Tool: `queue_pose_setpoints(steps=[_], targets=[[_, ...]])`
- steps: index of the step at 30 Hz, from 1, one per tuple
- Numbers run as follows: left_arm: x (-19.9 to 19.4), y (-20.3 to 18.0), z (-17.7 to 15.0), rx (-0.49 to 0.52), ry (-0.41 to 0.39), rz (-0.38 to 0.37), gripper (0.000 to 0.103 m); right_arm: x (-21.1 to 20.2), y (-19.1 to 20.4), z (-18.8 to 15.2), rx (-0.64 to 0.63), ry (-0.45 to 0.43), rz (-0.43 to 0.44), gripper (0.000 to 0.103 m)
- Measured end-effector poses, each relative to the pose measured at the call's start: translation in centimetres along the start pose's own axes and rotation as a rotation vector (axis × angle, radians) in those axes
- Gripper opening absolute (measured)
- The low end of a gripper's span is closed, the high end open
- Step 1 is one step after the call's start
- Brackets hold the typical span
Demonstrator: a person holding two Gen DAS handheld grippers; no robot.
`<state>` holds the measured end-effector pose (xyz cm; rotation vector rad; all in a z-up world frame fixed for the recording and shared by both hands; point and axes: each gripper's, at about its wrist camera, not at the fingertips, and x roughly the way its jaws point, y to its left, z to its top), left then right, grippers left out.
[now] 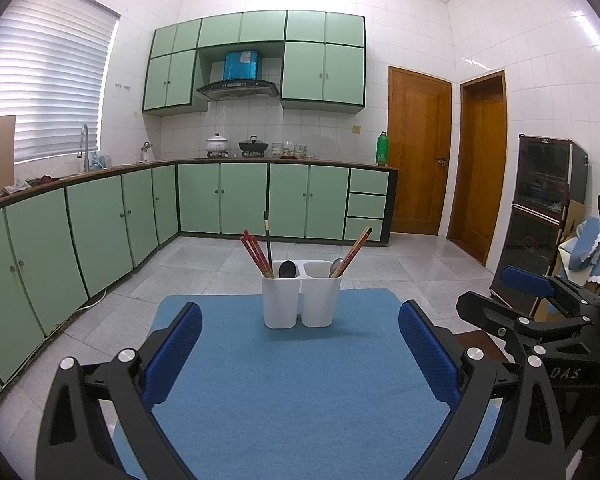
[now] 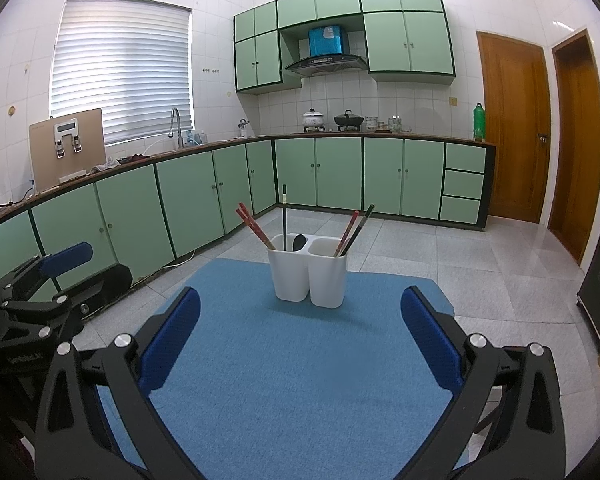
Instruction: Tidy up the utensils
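Observation:
A white two-compartment utensil holder (image 1: 300, 300) (image 2: 309, 276) stands at the far end of a blue mat (image 1: 284, 380) (image 2: 292, 360). Its left compartment holds red chopsticks (image 1: 256, 255) (image 2: 256, 229), a black chopstick (image 1: 267, 240) (image 2: 284, 216) and a dark spoon (image 1: 287, 269) (image 2: 299, 241). Its right compartment holds chopsticks (image 1: 356, 249) (image 2: 354, 230) and a metal spoon (image 1: 335, 266). My left gripper (image 1: 300, 324) is open and empty, well short of the holder. My right gripper (image 2: 300, 308) is open and empty, also short of it.
Green kitchen cabinets (image 1: 100, 220) run along the left and back. Two wooden doors (image 1: 418, 152) are at the right. A dark cabinet (image 1: 540, 216) stands right of the mat. The right gripper's body (image 1: 540, 320) is beside my left one.

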<state>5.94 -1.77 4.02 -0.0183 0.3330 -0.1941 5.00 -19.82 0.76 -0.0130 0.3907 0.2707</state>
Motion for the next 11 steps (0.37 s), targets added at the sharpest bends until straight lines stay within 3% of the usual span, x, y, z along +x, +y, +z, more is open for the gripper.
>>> queue_pose_setpoints(steps=[11], targets=[[0.15,-0.2,-0.05,-0.003,0.013,0.009,0.097,0.08,-0.06,-0.06,0.004,0.003,0.002,0.097]])
